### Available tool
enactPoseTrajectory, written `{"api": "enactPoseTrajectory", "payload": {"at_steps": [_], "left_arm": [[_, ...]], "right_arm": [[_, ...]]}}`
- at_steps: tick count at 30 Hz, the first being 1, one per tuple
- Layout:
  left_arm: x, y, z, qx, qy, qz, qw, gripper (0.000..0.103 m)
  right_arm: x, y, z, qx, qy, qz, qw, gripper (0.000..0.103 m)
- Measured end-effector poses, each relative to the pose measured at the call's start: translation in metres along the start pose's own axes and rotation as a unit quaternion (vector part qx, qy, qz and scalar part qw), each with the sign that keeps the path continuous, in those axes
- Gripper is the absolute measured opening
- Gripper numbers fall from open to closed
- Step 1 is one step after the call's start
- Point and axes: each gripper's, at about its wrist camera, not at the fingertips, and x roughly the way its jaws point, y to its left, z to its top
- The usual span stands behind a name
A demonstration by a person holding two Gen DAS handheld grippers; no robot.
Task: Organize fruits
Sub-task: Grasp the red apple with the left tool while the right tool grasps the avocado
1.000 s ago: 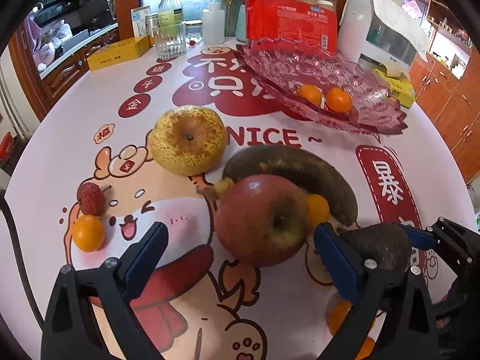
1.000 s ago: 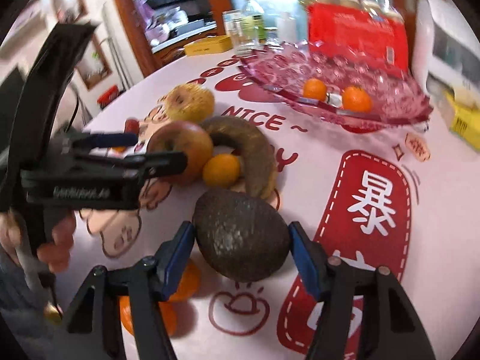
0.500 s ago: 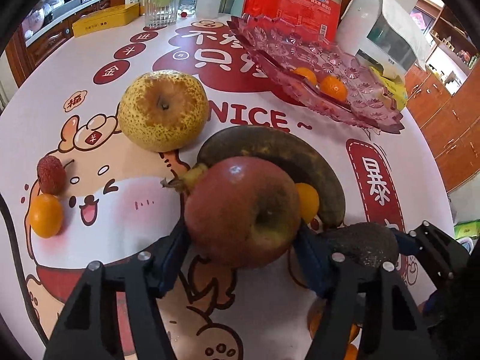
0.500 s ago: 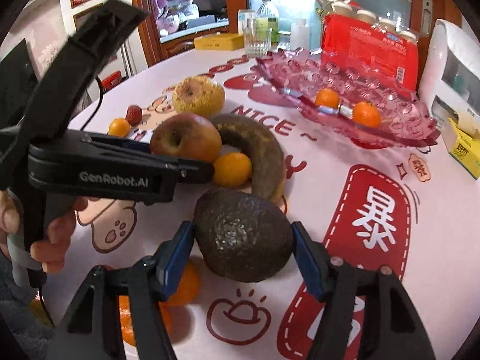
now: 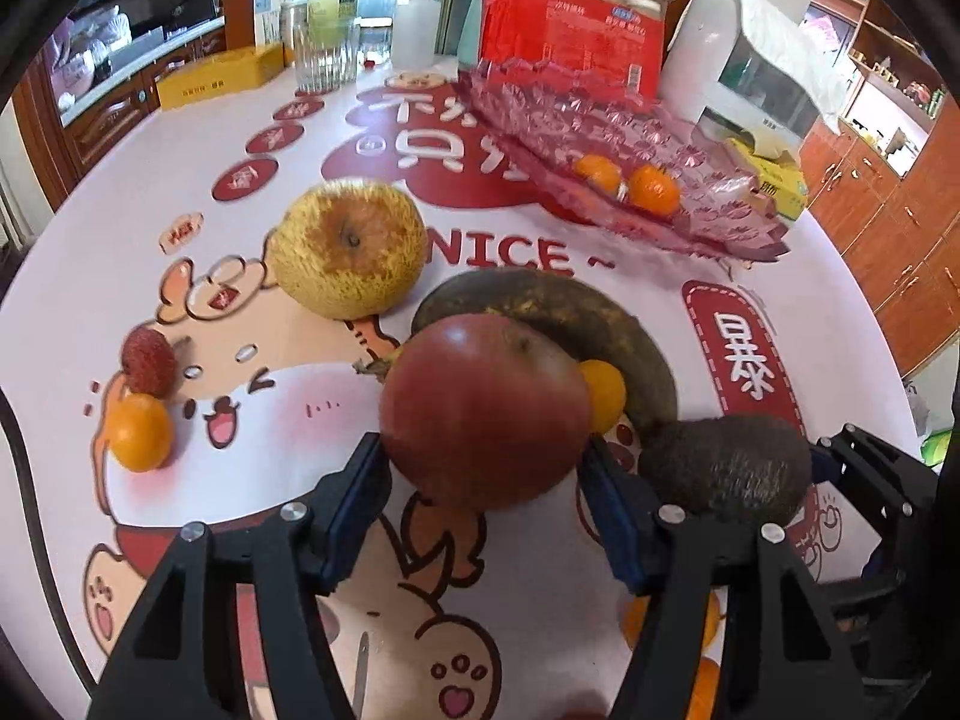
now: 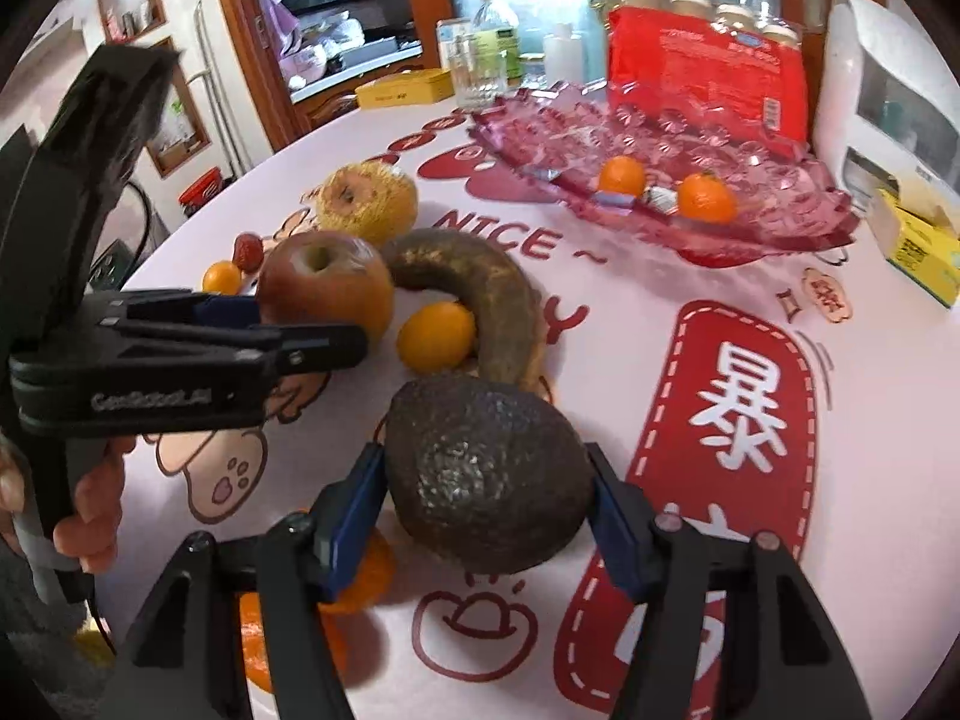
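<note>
Both tongs are closed on fruit at once. In the left wrist view the left tongs (image 5: 483,474) have their blue pads pressed against either side of the red apple (image 5: 486,411), which fills the lower centre of the frame and looks raised slightly off the surface (image 5: 600,630), though that is hard to confirm. The right tongs (image 6: 483,480) clamp the dark avocado (image 6: 486,474) at the lower centre of the right wrist view, pads touching both flanks.

The step in hand seems to be the pick-up: two fruits gripped, ready to go to the pink glass tray (image 6: 798,222) at the upper right, where two small oranges (image 6: 705,198) already lie. Next, each fruit needs a clean lift and a carry up and right over the tray's rim, clear of the blackened banana (image 6: 492,306) and the small orange (image 6: 435,336) sitting between apple and avocado. The yellow pear (image 5: 351,249), lychee (image 5: 147,360) and another small orange (image 5: 138,432) wait at the left.
</note>
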Motion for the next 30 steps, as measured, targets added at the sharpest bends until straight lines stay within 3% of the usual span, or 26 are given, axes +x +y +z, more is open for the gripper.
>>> {"api": "enactPoseTrajectory", "payload": {"at_steps": [2,3,4,5,6,9,11,13,16,20,26,27,28,30], "left_arm": [[-0.012,-0.002,0.0,0.007,-0.016,0.004,0.9998,0.057],[-0.02,-0.004,0.001,0.011,-0.029,0.005,0.9995,0.048],[-0.026,-0.005,0.002,0.016,-0.038,0.004,0.9991,0.024],[-0.033,-0.008,0.003,0.022,-0.047,0.004,0.9987,0.012],[-0.037,-0.01,0.004,0.026,-0.048,0.003,0.9985,0.009],[-0.037,-0.008,0.004,0.026,-0.041,0.009,0.9988,0.013],[-0.033,-0.003,0.002,0.016,-0.033,0.011,0.9993,0.032],[-0.03,0.001,0.001,0.007,-0.021,0.018,0.9996,0.063],[-0.025,0.005,-0.001,-0.009,-0.014,-0.003,0.9999,0.076],[-0.013,0.0,0.002,-0.012,-0.002,-0.012,0.9999,0.081],[0.011,-0.015,0.007,0.005,0.014,0.008,0.9999,0.081],[0.014,-0.017,0.008,0.006,0.014,0.01,0.9998,0.077],[0.015,-0.017,0.008,0.005,0.012,0.011,0.9999,0.066],[0.016,-0.018,0.008,0.004,0.009,0.015,0.9998,0.066]], "right_arm": [[-0.007,0.0,0.003,0.002,-0.008,-0.009,1.0,0.064],[-0.012,0.001,0.004,0.003,-0.012,-0.014,1.0,0.064],[-0.015,0.001,0.005,0.003,-0.016,-0.018,1.0,0.064],[-0.018,0.002,0.006,0.002,-0.019,-0.022,1.0,0.064],[-0.021,0.004,0.006,-0.001,-0.021,-0.031,0.999,0.064],[-0.02,0.006,0.006,-0.003,-0.013,-0.043,0.999,0.064],[-0.019,0.006,0.004,0.001,-0.007,-0.043,0.999,0.064],[-0.016,0.005,0.001,0.007,0.0,-0.042,0.999,0.064],[-0.013,0.005,-0.004,0.011,0.008,-0.043,0.999,0.064],[-0.013,0.006,-0.006,0.01,0.008,-0.042,0.999,0.064],[-0.014,0.004,-0.006,0.016,0.005,-0.042,0.999,0.064],[-0.014,0.003,-0.007,0.017,0.005,-0.042,0.999,0.064],[-0.015,0.003,-0.007,0.018,0.005,-0.042,0.999,0.064],[-0.015,0.003,-0.007,0.018,0.005,-0.042,0.999,0.064]]}}
